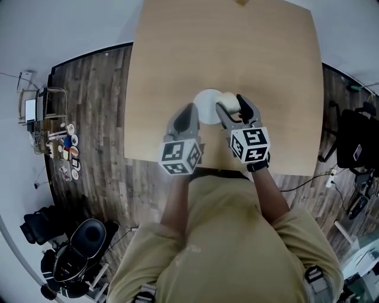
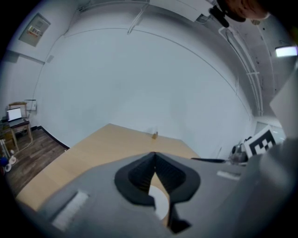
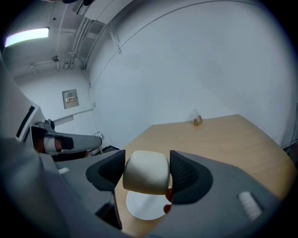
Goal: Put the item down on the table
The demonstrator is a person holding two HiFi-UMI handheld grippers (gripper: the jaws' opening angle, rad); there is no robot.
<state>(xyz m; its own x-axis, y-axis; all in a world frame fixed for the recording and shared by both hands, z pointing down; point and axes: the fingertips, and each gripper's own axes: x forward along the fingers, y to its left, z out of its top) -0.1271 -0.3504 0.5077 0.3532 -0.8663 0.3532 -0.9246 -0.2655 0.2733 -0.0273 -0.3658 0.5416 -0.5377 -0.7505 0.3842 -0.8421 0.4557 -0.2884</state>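
While the left tool [image 2: 153,158] hangs with jaws together and empty, the right tool [image 3: 147,169] clamps a cream rounded item [image 3: 145,174] just over a white plate [image 3: 142,208] on the wooden surface [image 1: 237,59].

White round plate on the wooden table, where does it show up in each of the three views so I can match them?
Head view: white round plate in the middle of the wooden table.
Left gripper view: bottom centre, a sliver seen through the gap under the closed jaws.
Right gripper view: bottom centre, under the gripped cream rounded block.
Shared landmark: small brown object at the table's far edge.
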